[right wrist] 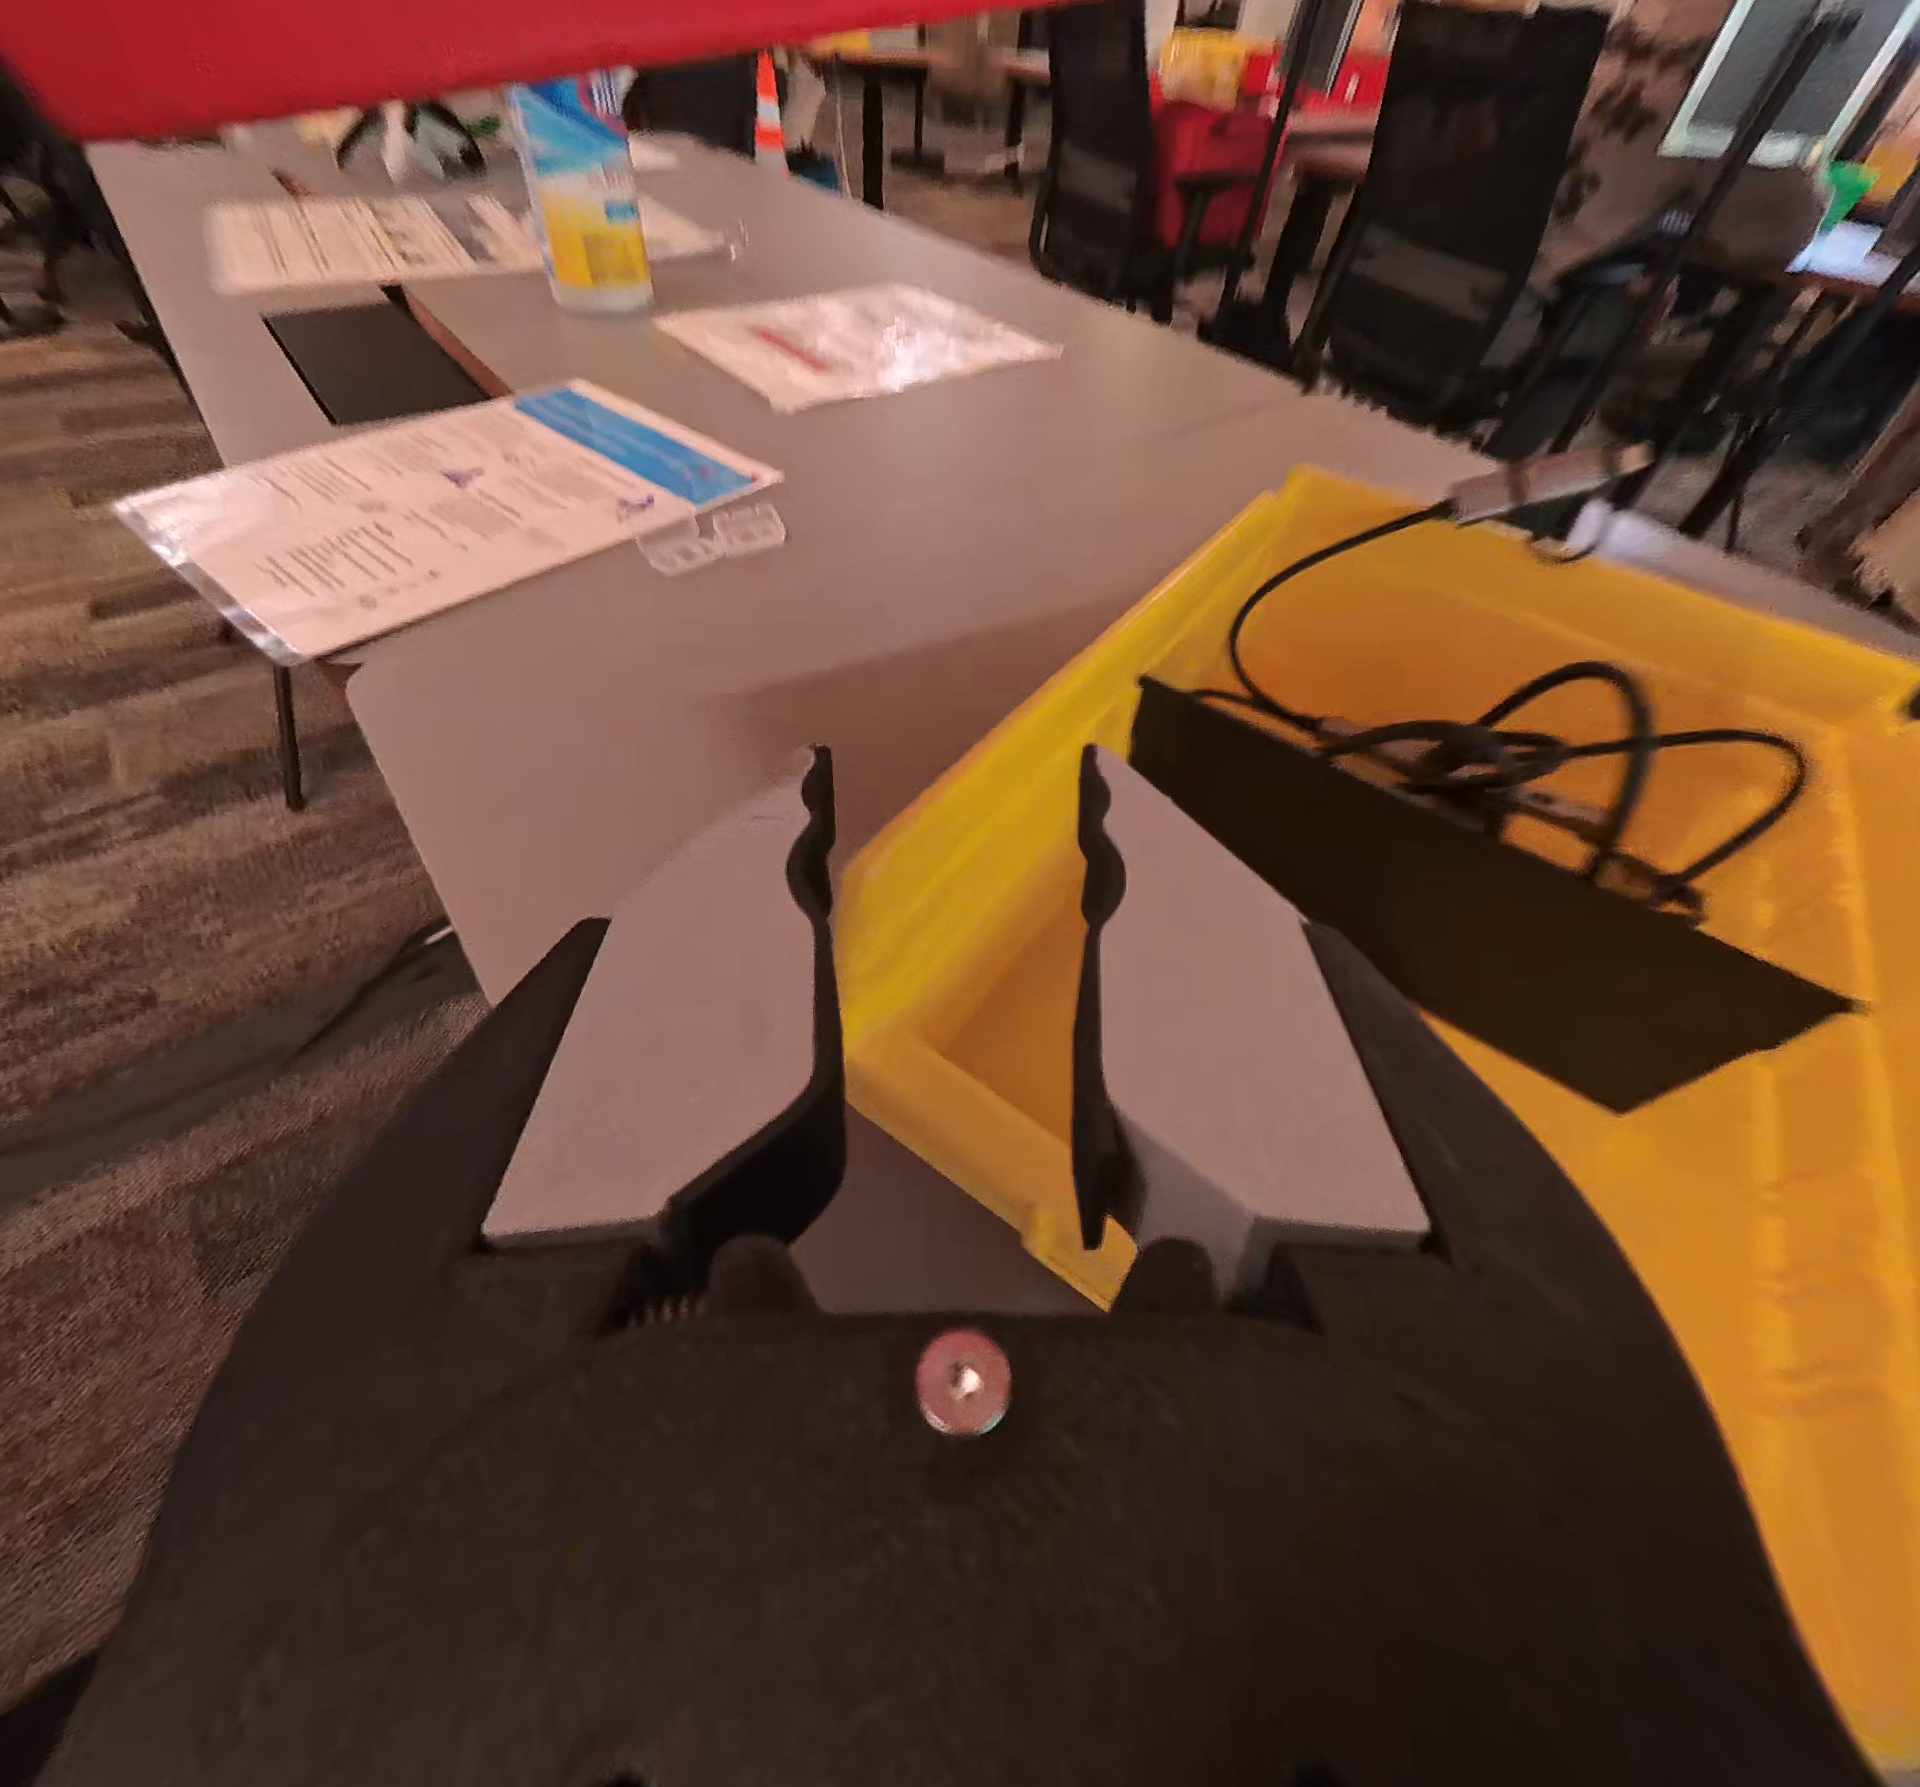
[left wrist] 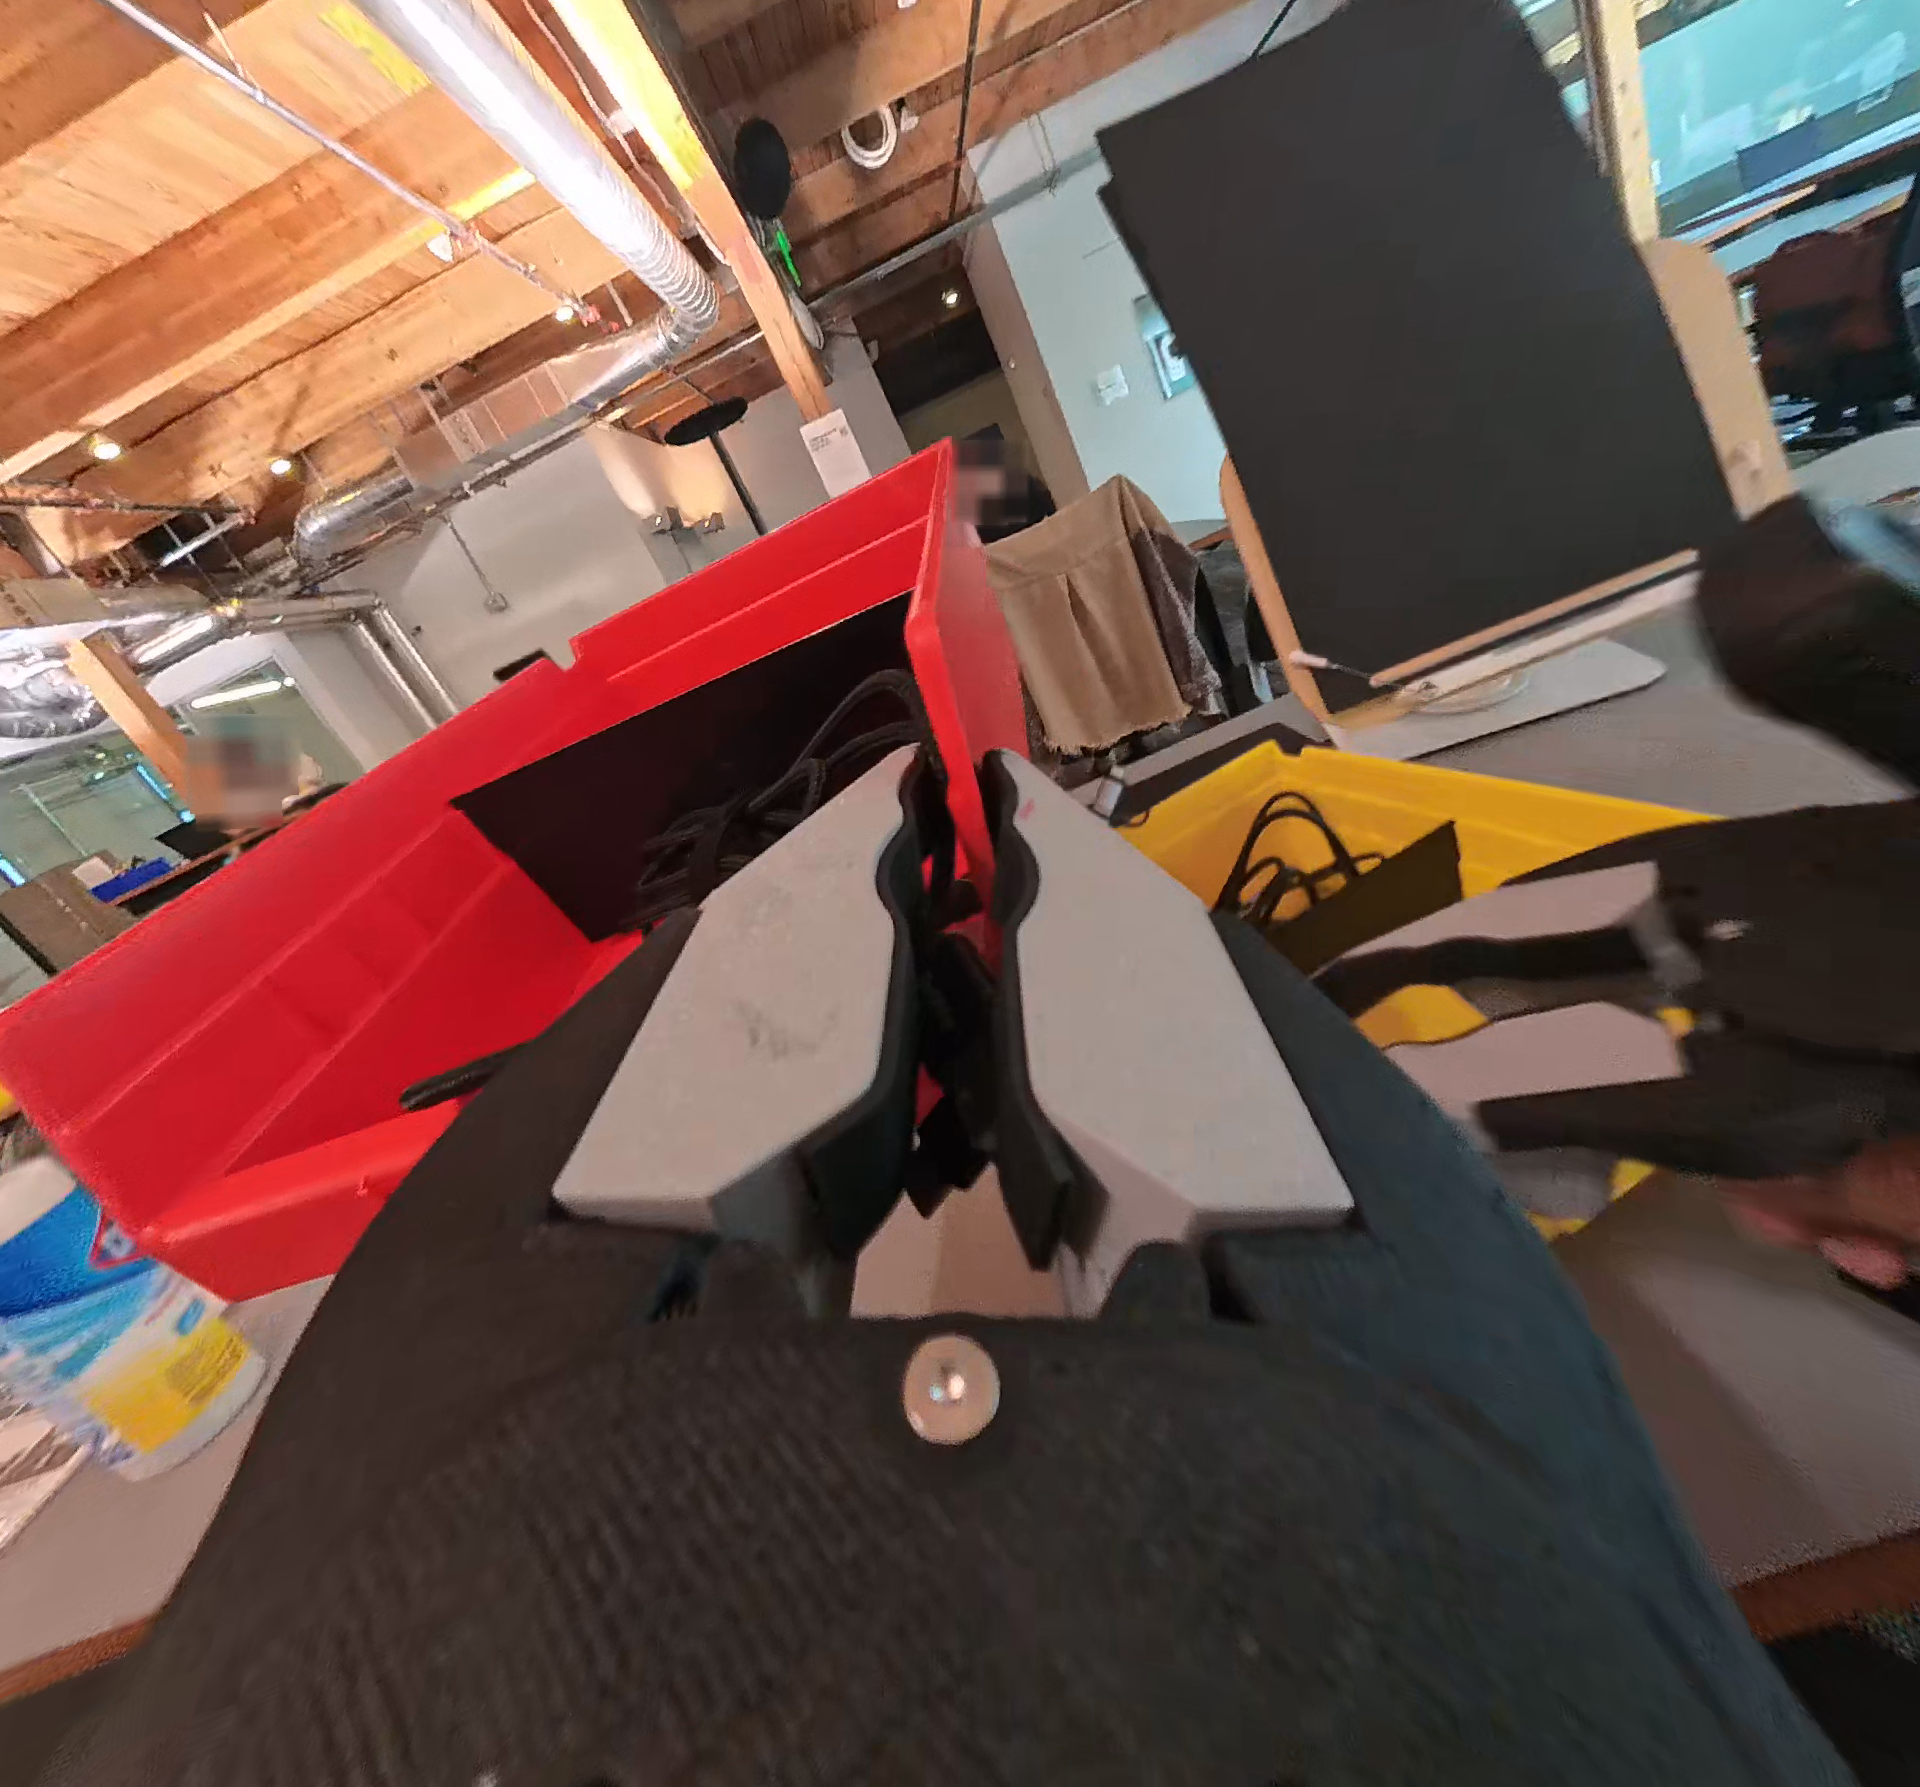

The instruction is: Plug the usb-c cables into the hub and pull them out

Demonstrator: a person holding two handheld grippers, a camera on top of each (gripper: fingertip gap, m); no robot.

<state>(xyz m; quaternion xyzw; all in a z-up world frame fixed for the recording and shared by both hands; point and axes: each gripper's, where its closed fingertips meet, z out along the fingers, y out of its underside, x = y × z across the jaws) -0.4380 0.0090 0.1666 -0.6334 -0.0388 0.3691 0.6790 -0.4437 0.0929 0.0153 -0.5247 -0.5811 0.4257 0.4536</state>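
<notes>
My left gripper [left wrist: 951, 781] has its fingers [left wrist: 769, 999] drawn nearly together on a black cable [left wrist: 951, 999], a bundle of cord and perhaps a plug that runs lengthwise down the gap between the pads; whether the plug end points outward I cannot tell. Just beyond the fingertips stands the red bin [left wrist: 436, 916], raised and tilted, with more black cables [left wrist: 810, 792] coiled inside it. My right gripper [right wrist: 956, 766] holds nothing: its fingers [right wrist: 686, 1041] stand apart, and through the gap I see the near corner of the yellow bin [right wrist: 956, 916], which rests on the grey tabletop [right wrist: 644, 698]. The hub [right wrist: 1527, 496], as I judge the small grey block to be, lies at the far rim of that bin, ahead and to the right of the right fingers, with its black lead [right wrist: 1288, 584] looping down into the bin toward a black insert [right wrist: 1455, 906] that carries further coiled cord. In the left view the right gripper [left wrist: 1351, 1010] lies to the right, over the yellow bin [left wrist: 1382, 802], so the right hand is the nearer to the hub, while the left holds the cable. I judge that the coming move turns on bringing the cable's long axis in line with the hub's port face, which is too blurred here to locate. A wipes canister [right wrist: 587, 199] and laminated sheets [right wrist: 436, 511] lie well apart on the left.
</notes>
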